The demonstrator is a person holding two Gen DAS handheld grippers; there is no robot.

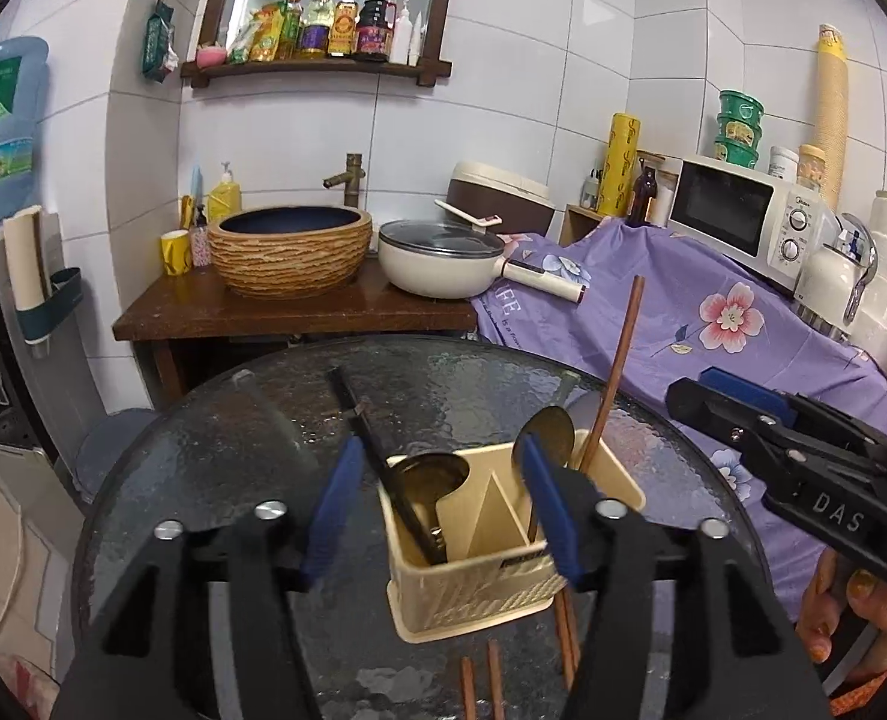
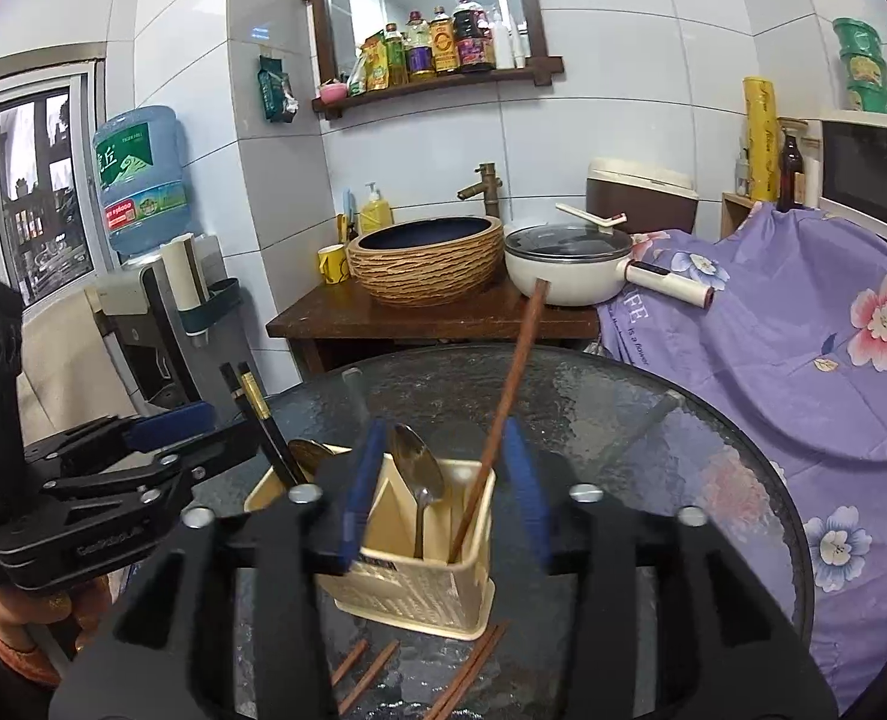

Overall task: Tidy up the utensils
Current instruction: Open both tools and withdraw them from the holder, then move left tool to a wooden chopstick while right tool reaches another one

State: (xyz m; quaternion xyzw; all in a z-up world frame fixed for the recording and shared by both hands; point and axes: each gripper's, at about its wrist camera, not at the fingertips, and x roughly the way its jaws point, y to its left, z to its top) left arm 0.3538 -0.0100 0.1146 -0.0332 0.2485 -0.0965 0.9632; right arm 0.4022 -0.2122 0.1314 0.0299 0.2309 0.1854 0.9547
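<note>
A cream utensil holder [image 1: 473,582] [image 2: 419,576] stands on the round glass table [image 1: 215,456] [image 2: 653,420]. It holds two metal spoons [image 1: 437,474] [image 2: 416,468], black chopsticks [image 1: 371,438] [image 2: 263,420] and one brown chopstick [image 1: 617,360] [image 2: 512,384] leaning upright. More brown chopsticks [image 1: 479,684] [image 2: 461,672] lie flat in front of the holder. My left gripper [image 1: 437,504] is open and empty, its jaws either side of the holder. My right gripper [image 2: 443,480] is open and empty above the holder, its jaws either side of the upright chopstick.
A purple floral cloth [image 1: 713,312] [image 2: 803,348] covers a counter to the right, with a microwave [image 1: 743,216] on it. Behind the table a wooden stand [image 1: 293,312] carries a basin [image 1: 290,249] and a white pan [image 1: 443,258]. A water dispenser [image 2: 143,276] stands left.
</note>
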